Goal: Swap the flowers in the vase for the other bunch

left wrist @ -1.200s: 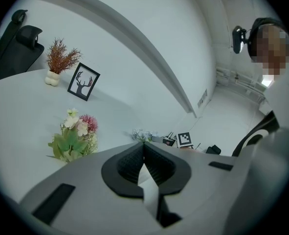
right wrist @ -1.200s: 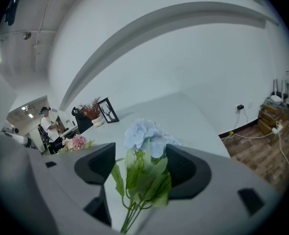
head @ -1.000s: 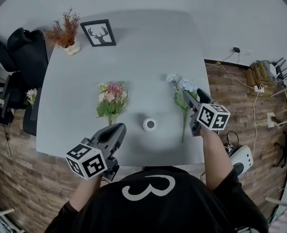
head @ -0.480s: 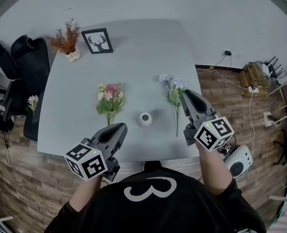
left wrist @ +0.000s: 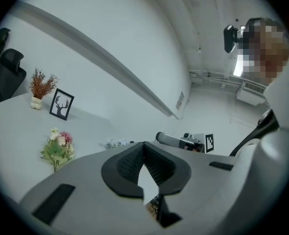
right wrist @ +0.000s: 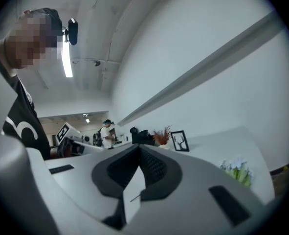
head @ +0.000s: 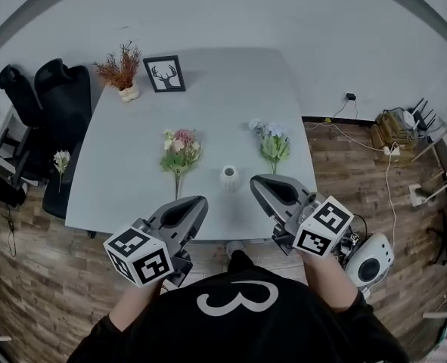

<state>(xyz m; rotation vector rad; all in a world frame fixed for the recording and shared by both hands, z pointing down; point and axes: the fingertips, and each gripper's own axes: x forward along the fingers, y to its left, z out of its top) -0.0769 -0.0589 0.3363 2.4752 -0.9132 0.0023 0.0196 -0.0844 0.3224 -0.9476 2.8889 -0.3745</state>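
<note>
Light grey table (head: 125, 180) carries everything. Left gripper (head: 200, 201) jaws together, empty. Right gripper (head: 255, 181) jaws just closed on nothing. Both hang off the near edge, likely idle. Pink-and-green flower bunch (head: 178, 149) and pale blue bunch (head: 272, 140) lie flat either side of the small white vase (head: 229, 177), which looks empty.

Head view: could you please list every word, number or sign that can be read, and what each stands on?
"3": large white figure on the person's black shirt, possibly a logo.
Left marker cube and right marker cube: square patterns only, no letters.
Framed picture: deer-head drawing, no words.
</note>
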